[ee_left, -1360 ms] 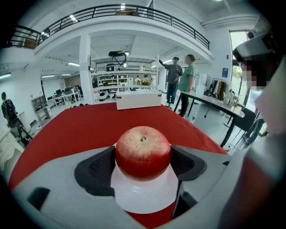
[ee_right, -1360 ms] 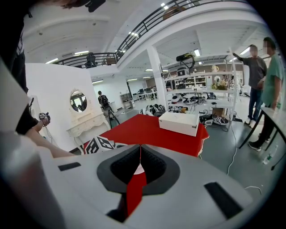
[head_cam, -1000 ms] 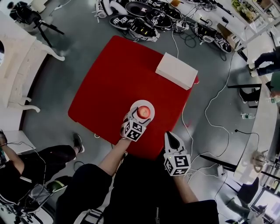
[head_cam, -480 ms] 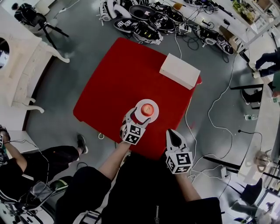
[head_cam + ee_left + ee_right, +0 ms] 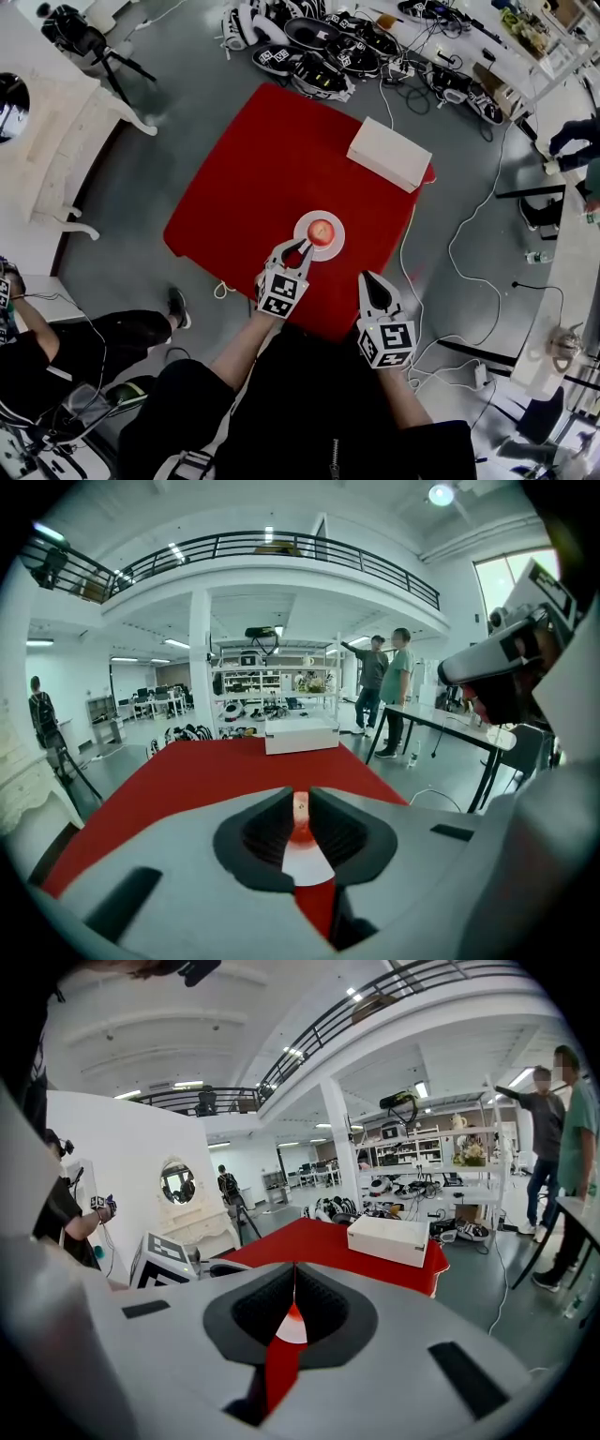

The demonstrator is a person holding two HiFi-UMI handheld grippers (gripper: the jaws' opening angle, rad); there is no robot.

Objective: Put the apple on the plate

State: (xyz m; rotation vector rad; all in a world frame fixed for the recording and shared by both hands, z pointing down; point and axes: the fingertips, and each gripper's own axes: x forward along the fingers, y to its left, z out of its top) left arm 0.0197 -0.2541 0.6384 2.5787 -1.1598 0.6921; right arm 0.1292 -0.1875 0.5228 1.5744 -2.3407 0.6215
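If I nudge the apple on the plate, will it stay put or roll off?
The apple looks round and glossy, so a sideways push would likely set it rolling. The plate appears flat and shallow, so its rim may not stop it. It sits near the plate's middle, which leaves some margin.

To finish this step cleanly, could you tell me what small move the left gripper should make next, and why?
Probably ease the left gripper back, clear of the plate: the apple already sits on it, and the jaws have just been closing with nothing between them.
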